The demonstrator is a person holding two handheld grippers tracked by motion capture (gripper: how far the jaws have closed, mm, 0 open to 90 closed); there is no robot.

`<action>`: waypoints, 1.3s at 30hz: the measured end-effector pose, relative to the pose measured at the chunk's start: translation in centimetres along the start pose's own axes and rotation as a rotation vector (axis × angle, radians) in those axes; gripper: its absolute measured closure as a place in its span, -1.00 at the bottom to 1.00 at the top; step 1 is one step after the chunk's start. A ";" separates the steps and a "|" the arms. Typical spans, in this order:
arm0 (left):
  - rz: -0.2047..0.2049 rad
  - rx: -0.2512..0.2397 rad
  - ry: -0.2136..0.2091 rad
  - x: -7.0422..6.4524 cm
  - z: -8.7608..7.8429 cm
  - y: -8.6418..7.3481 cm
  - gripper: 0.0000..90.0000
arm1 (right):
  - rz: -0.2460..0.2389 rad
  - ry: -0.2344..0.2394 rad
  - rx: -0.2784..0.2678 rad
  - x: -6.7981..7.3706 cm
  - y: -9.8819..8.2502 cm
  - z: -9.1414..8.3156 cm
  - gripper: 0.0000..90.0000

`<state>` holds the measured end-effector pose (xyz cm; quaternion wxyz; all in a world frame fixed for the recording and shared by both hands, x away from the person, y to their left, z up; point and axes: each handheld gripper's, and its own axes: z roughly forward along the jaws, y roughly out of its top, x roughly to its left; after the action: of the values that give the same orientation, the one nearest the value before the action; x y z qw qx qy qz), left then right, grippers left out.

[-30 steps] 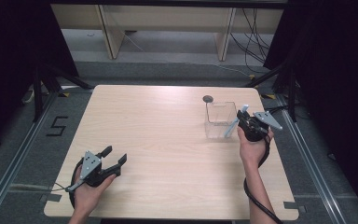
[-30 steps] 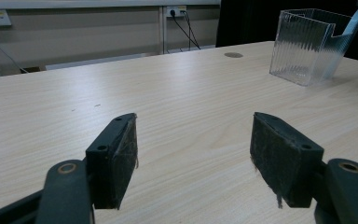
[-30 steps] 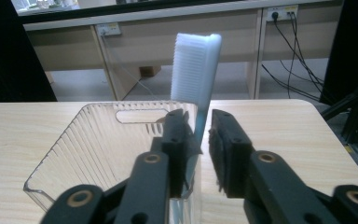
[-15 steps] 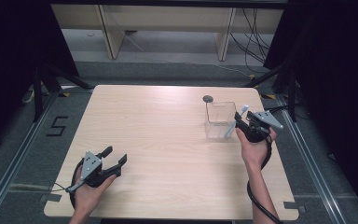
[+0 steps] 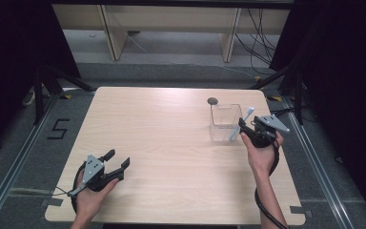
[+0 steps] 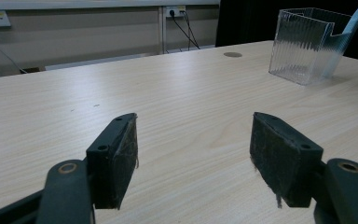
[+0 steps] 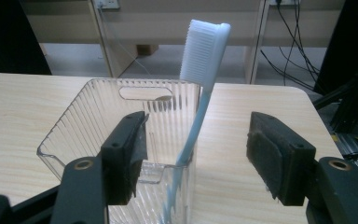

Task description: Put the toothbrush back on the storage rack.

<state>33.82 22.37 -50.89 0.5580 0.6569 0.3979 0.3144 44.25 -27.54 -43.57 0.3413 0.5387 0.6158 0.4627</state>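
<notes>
Both pads of the right gripper (image 7: 196,158) have just been opening and stand wide, clear of the toothbrush (image 7: 204,65) between them. Toothbrush leans inside the clear container (image 7: 98,112) directly ahead. Left gripper (image 6: 193,163) stands wide, empty.

Tabletop (image 5: 171,143) is mostly bare wood: wide free lane from the left gripper (image 5: 116,162) across the middle to the far edge. Its jaws stand apart with nothing between them. Only obstacles sit far right: clear ribbed bin (image 5: 225,123) and the toothbrush (image 5: 242,123) leaning in its near-right corner, head poking above the rim. Right gripper (image 5: 241,128) is just beside that corner; jaws have just been opening, brush handle stands free between them. Small dark disc (image 5: 212,100) lies flat behind the bin, near the far edge.
</notes>
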 end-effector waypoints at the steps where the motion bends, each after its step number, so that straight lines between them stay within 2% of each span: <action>1: 0.001 0.003 0.001 0.0 0.0 0.0 -0.30 | -0.034 -0.010 -0.010 -0.2 0.0 -0.1 -0.17; 3: 0.003 0.004 0.000 0.0 0.0 0.0 -0.30 | 0.017 -0.011 0.009 0.0 -0.1 -0.4 -0.19; 4: 0.003 0.016 0.008 0.0 -0.2 0.0 -0.30 | -0.019 -0.005 0.002 -0.4 -0.2 -0.5 -0.20; 5: 0.005 0.003 0.001 0.1 -0.1 0.0 -0.30 | -0.009 0.000 0.009 -0.5 -0.2 -0.7 -0.21; 6: 0.002 0.003 0.004 0.1 -0.1 0.0 -0.30 | 0.020 -0.001 0.005 -0.3 -0.4 -0.8 -0.22; 8: -0.005 0.006 0.011 0.1 -0.2 0.0 -0.30 | -0.012 0.003 0.010 -0.6 -0.5 -1.1 -0.22; 9: -0.006 0.011 0.012 0.2 -0.3 0.0 -0.30 | -0.002 0.006 0.023 -0.5 -0.6 -1.4 -0.22; 11: -0.007 0.010 0.017 0.3 -0.4 0.0 -0.30 | -0.028 0.010 0.019 -0.7 -0.8 -1.8 -0.23; 13: -0.010 0.000 0.017 0.4 -0.3 -0.1 -0.30 | -0.034 0.007 0.034 -0.7 -0.9 -2.4 -0.23; 14: -0.009 0.009 0.021 0.4 -0.4 0.0 -0.30 | -0.041 0.015 0.022 -0.8 -1.1 -2.5 -0.23; 17: -0.004 0.012 0.024 0.4 -0.4 -0.1 -0.30 | -0.024 0.016 0.031 -0.6 -1.4 -3.3 -0.24; 18: -0.004 0.012 0.024 0.4 -0.4 -0.1 -0.30 | -0.042 0.029 0.028 -0.8 -1.6 -3.6 -0.24; 20: -0.005 0.012 0.024 0.4 -0.4 -0.1 -0.30 | -0.051 0.035 0.023 -0.8 -1.8 -4.0 -0.24; 21: -0.005 0.011 0.023 0.4 -0.4 -0.1 -0.30 | -0.046 0.022 0.032 -0.6 -2.0 -4.3 -0.25; 23: -0.002 0.001 0.019 0.4 -0.3 -0.1 -0.30 | -0.066 0.035 0.022 -0.8 -2.4 -4.5 -0.25; 25: 0.001 0.010 0.027 0.3 -0.5 0.0 -0.29 | -0.056 0.026 0.027 -0.7 -2.9 -4.9 -0.25; 26: 0.003 -0.004 0.021 0.4 -0.4 0.0 -0.29 | -0.065 0.045 0.037 -0.9 -3.1 -4.9 -0.25; 27: 0.005 -0.011 0.018 0.4 -0.3 0.0 -0.29 | -0.053 0.036 0.054 -0.7 -3.3 -5.1 -0.25; 28: 0.000 0.002 0.029 0.4 -0.5 0.0 -0.29 | -0.056 0.037 0.045 -0.8 -3.6 -5.2 -0.25; 29: -0.002 0.005 0.032 0.5 -0.5 0.0 -0.29 | -0.064 0.037 0.060 -0.9 -3.8 -5.3 -0.26; 30: -0.004 0.004 0.034 0.5 -0.5 0.0 -0.29 | -0.074 0.038 0.056 -1.0 -4.0 -5.4 -0.26; 31: -0.008 -0.017 0.026 0.6 -0.4 -0.1 -0.29 | -0.080 0.035 0.047 -1.1 -4.3 -5.4 -0.26; 33: -0.006 0.001 0.039 0.6 -0.6 0.0 -0.29 | -0.042 0.040 0.055 -0.9 -4.8 -5.7 -0.26; 34: -0.005 -0.002 0.038 0.6 -0.6 -0.1 -0.29 | -0.072 0.051 0.060 -1.1 -5.0 -5.8 -0.26; 36: -0.005 -0.010 0.037 0.6 -0.5 -0.1 -0.29 | -0.054 0.062 0.069 -1.1 -5.4 -6.2 -0.26; 37: -0.007 -0.003 0.042 0.6 -0.6 -0.1 -0.29 | -0.069 0.062 0.063 -1.2 -5.6 -6.3 -0.26; 39: -0.005 -0.005 0.043 0.6 -0.6 -0.1 -0.30 | -0.061 0.043 0.059 -1.2 -6.0 -6.7 -0.26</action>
<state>33.61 23.18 -50.86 0.5519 0.6476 0.4106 0.3279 36.24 -30.06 -47.01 0.3260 0.5193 0.6526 0.4453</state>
